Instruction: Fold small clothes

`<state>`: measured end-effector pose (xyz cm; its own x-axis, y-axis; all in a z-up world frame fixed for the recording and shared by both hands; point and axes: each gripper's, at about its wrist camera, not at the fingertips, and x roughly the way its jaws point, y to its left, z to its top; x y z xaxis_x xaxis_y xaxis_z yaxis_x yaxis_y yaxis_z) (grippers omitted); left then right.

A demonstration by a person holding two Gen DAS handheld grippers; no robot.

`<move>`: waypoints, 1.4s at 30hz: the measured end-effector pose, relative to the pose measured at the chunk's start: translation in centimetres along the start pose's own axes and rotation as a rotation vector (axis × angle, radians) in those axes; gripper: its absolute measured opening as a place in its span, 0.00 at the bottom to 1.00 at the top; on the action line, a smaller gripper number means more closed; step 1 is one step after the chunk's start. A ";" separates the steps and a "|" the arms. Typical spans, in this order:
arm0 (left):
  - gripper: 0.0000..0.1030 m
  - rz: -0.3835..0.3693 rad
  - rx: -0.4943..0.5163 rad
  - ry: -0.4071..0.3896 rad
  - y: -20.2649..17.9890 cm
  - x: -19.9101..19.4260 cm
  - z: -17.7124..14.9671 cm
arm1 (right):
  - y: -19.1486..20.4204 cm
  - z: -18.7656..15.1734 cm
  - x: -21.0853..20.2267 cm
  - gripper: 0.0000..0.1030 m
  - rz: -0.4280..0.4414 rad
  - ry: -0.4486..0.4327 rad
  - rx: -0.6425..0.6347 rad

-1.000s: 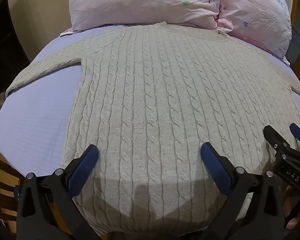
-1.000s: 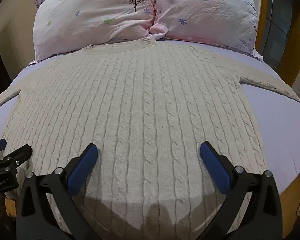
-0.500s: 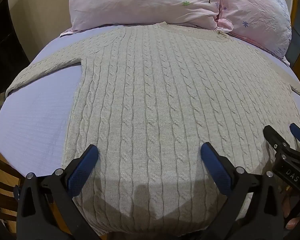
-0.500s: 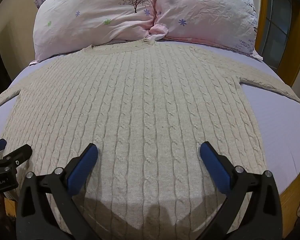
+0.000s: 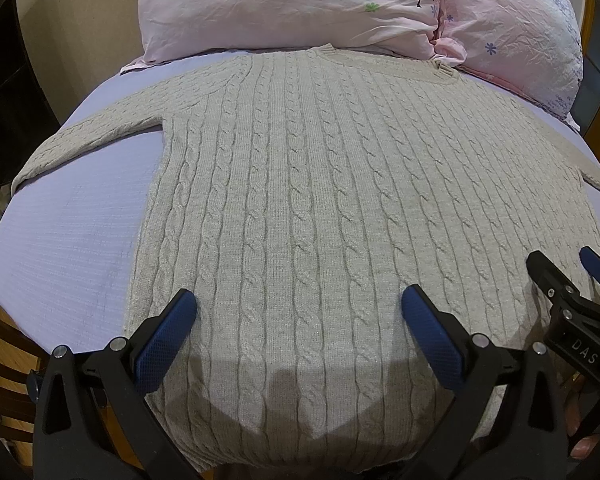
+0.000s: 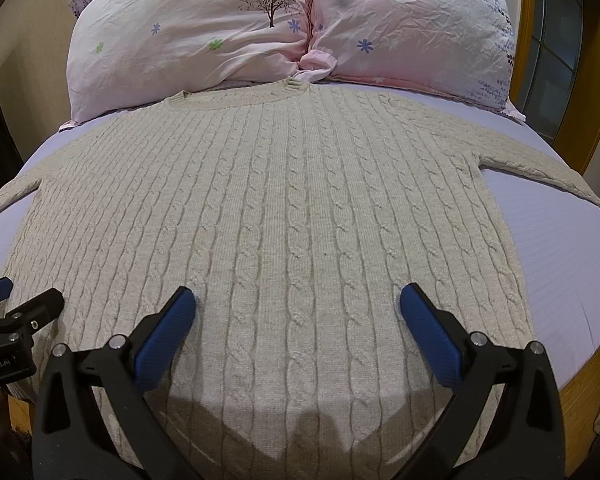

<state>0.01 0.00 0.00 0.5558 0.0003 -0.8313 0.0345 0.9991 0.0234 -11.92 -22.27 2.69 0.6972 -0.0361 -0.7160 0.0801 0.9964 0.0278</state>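
A beige cable-knit sweater (image 5: 320,200) lies flat on the lavender bed, neck toward the pillows, sleeves spread to both sides; it also shows in the right wrist view (image 6: 292,216). My left gripper (image 5: 298,316) is open and empty, hovering over the hem's left half. My right gripper (image 6: 298,316) is open and empty over the hem's right half. The right gripper shows at the right edge of the left wrist view (image 5: 562,276). The left gripper shows at the left edge of the right wrist view (image 6: 20,294).
Two pink flowered pillows (image 5: 292,4) (image 6: 412,28) lie at the head of the bed. Bare lavender sheet (image 5: 68,240) (image 6: 556,248) lies on both sides of the sweater. A wooden bed frame (image 6: 580,392) edges the mattress; a dark cabinet (image 5: 4,92) stands left.
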 end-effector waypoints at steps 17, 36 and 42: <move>0.99 0.000 0.000 -0.002 0.0 0.0 0.0 | 0.2 -0.1 0.4 0.98 -0.001 -0.004 0.000; 0.99 0.000 0.000 -0.004 0.0 0.0 0.0 | 0.3 -0.2 0.7 0.98 -0.003 -0.009 0.000; 0.99 0.000 0.000 -0.004 0.0 0.0 0.0 | 0.3 -0.2 0.7 0.98 -0.003 -0.010 0.000</move>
<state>0.00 0.00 0.01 0.5591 0.0005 -0.8291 0.0346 0.9991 0.0239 -11.53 -21.96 2.02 0.7042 -0.0398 -0.7089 0.0823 0.9963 0.0259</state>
